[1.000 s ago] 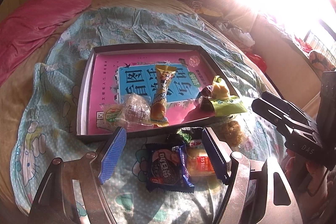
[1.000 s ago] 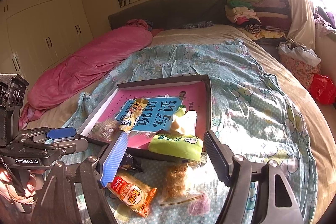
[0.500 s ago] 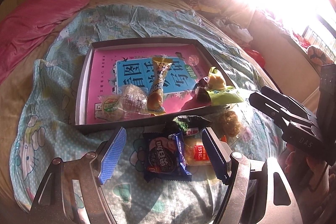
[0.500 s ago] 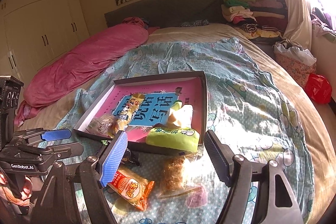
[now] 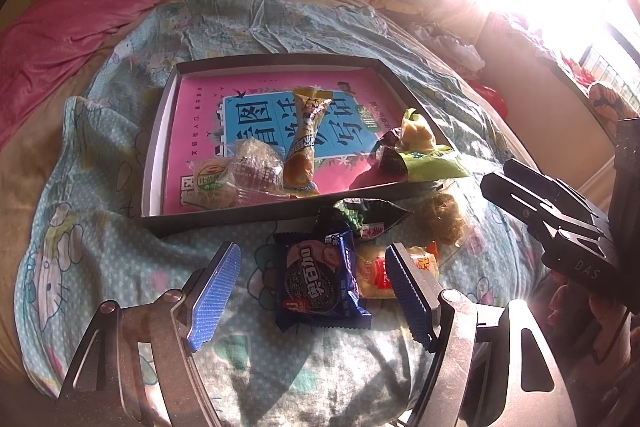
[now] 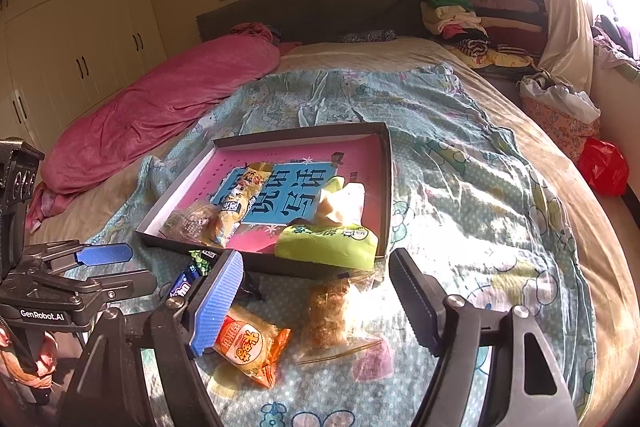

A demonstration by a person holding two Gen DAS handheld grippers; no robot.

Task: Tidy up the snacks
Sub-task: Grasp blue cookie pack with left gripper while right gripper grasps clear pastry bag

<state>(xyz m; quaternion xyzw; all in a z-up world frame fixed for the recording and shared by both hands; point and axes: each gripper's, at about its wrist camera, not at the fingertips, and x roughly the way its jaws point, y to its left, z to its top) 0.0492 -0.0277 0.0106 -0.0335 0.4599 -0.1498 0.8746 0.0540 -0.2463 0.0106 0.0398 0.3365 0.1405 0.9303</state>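
A dark shallow box (image 5: 224, 217) (image 6: 387, 163) lined with a pink and blue book lies on the bed. In it are a long yellow snack (image 5: 306, 143) (image 6: 240, 199), a clear-wrapped cake (image 5: 252, 167), a small green-label pack (image 5: 210, 179) and a green pack (image 5: 434, 161) (image 6: 328, 241). On the bedspread in front lie a dark blue cookie pack (image 5: 320, 279), an orange pack (image 6: 250, 345) (image 5: 374, 273), a clear bag of brown snack (image 6: 328, 319) (image 5: 444, 217) and a dark green wrapper (image 5: 372, 215). My left gripper (image 5: 310, 289) is open above the cookie pack. My right gripper (image 6: 316, 301) is open above the brown snack bag.
A pink duvet (image 6: 168, 107) lies along the bed's left side. Folded clothes (image 6: 460, 11) are piled by the dark headboard (image 6: 320, 7). A red bag (image 6: 604, 167) and a basket (image 6: 560, 111) stand on the floor at right. White wardrobes (image 6: 80, 47) line the left wall.
Both grippers have drawn back and risen a little; the box and snacks sit farther away in view. Both stay open. No snack has moved.
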